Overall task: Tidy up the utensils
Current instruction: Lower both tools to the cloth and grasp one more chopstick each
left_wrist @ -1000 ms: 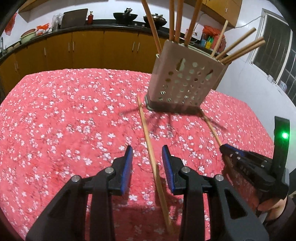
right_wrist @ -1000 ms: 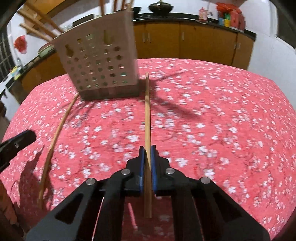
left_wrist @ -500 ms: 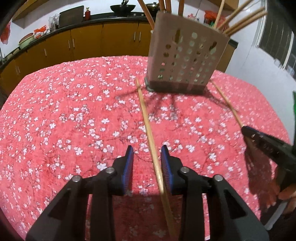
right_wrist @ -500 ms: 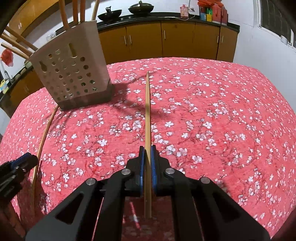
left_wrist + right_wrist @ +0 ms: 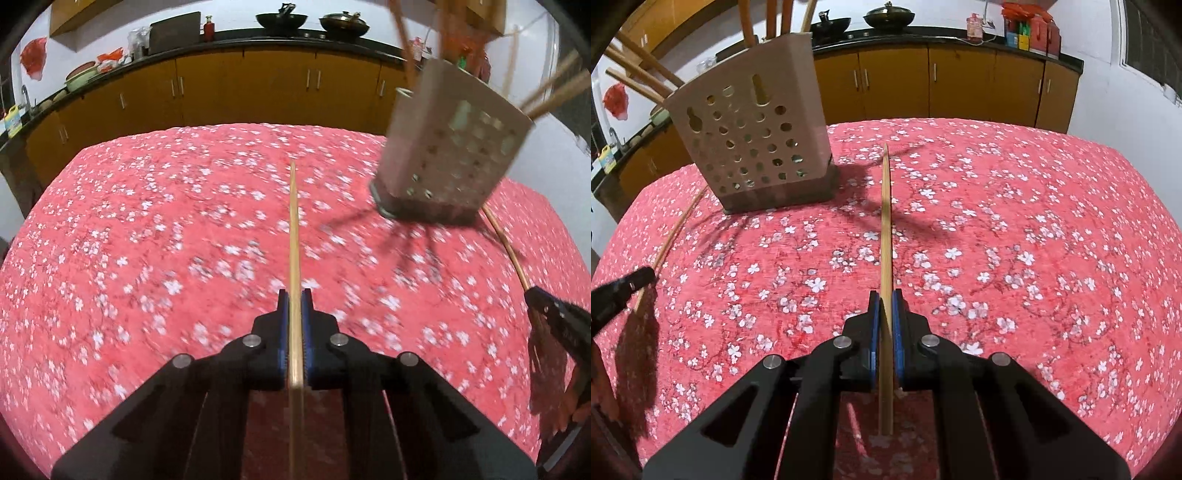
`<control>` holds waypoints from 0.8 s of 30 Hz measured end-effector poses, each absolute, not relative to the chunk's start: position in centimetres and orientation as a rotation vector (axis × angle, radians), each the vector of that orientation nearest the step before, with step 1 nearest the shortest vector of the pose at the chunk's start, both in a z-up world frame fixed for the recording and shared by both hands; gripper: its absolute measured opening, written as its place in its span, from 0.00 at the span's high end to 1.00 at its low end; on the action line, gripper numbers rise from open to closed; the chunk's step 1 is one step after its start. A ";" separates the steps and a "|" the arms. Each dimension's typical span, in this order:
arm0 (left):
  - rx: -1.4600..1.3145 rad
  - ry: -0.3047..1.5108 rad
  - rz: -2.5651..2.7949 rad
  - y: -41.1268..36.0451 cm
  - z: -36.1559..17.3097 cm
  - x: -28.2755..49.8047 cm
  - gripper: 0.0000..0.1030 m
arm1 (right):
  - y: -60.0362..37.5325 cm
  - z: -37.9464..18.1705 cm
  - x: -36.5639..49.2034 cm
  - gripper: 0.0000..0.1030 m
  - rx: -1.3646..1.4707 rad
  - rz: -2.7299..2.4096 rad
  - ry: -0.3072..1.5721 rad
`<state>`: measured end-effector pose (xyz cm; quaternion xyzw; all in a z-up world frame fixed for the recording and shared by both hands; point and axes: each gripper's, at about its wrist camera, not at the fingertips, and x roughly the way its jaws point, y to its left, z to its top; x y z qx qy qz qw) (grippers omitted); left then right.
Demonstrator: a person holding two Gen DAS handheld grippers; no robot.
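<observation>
Red floral cloth covers your desk, your left fingers clenched on one chopstick, right fingers on another, perforated holder near far-left edge, bare cloth rightward.

Two grippers: left, right. One holder stands on one tablecloth. Two chopsticks are held, one per gripper. About seven more stand in the holder; exact count unclear. Two pans sit on the counter.
</observation>
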<state>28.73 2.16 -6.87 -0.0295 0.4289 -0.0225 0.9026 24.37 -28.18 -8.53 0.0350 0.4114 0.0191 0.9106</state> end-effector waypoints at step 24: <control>-0.031 0.887 -0.049 1.9 -7.6 29.3 0.79 | -28.2 -8.7 24.6 0.92 0.067 0.040 0.849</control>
